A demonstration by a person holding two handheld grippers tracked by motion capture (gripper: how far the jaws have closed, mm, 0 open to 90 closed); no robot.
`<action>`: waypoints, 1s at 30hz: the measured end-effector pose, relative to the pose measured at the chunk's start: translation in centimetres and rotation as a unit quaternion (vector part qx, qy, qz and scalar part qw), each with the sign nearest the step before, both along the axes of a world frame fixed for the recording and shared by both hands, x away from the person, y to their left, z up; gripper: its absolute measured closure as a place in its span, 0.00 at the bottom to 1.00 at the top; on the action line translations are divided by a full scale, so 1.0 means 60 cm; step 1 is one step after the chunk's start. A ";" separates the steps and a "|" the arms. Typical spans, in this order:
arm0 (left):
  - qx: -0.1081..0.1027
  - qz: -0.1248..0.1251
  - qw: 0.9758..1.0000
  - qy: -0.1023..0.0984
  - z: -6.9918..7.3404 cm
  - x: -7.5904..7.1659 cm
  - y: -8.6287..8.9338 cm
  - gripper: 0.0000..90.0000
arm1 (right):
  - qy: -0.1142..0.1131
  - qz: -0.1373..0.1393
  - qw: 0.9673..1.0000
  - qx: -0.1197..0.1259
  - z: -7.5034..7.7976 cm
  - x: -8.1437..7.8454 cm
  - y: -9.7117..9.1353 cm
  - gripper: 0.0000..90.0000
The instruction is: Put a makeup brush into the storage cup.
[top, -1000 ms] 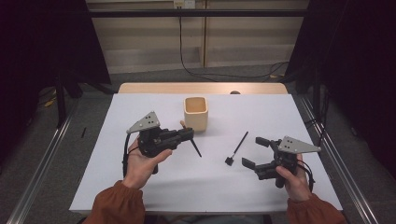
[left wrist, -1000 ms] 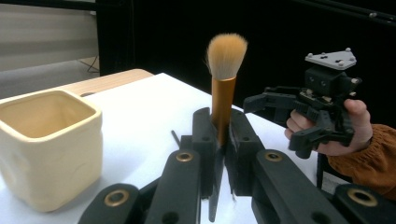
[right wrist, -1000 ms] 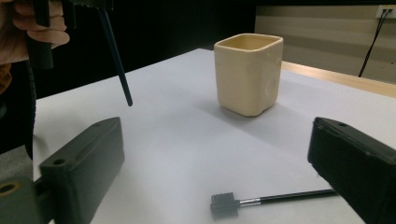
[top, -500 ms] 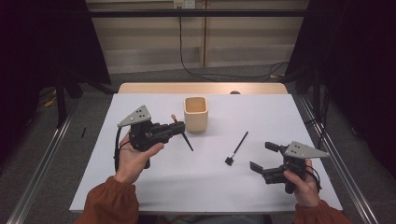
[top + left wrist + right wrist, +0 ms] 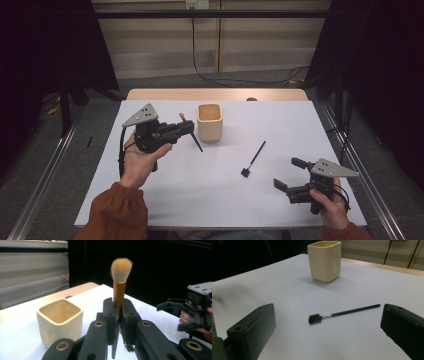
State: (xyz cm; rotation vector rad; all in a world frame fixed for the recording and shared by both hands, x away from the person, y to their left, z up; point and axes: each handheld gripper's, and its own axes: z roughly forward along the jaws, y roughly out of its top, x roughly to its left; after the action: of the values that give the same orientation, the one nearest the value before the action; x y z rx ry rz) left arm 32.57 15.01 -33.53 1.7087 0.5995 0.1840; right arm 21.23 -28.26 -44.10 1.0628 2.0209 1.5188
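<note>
I am holding a makeup brush with a copper-orange metal ferrule and pale soft bristles (image 5: 120, 282) in my left gripper (image 5: 186, 129), whose jaws are closed tight on the ferrule, the bristles standing up and the thin black handle hanging down below. The gripper is hovering above the white table (image 5: 165, 200), just beside the cream square ceramic cup (image 5: 209, 121), to its left in the high view. I judge that I am in the step of carrying this brush to the cup, and the next move is asking me to bring the handle tip over the open mouth and lower it straight in, because the mouth is not wide. My right gripper (image 5: 291, 176) is waiting with its jaws spread wide and nothing between them, near the right front edge of the table. A thin black brush with a small comb head (image 5: 342, 313) is lying flat on the table between it and the cup, touching neither. There is open room around the cup on all sides, so I am seeing no obstacle.
</note>
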 end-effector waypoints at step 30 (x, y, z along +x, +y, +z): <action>0.006 0.006 1.000 -0.010 0.035 0.066 -0.023 0.93 | -0.006 0.015 1.000 0.002 -0.001 -0.004 0.005 0.00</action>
State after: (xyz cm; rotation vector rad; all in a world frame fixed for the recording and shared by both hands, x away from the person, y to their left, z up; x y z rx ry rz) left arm 36.56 13.61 -31.45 1.7142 0.5953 0.2138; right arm 20.99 -27.95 -44.18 1.0282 2.0347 1.5408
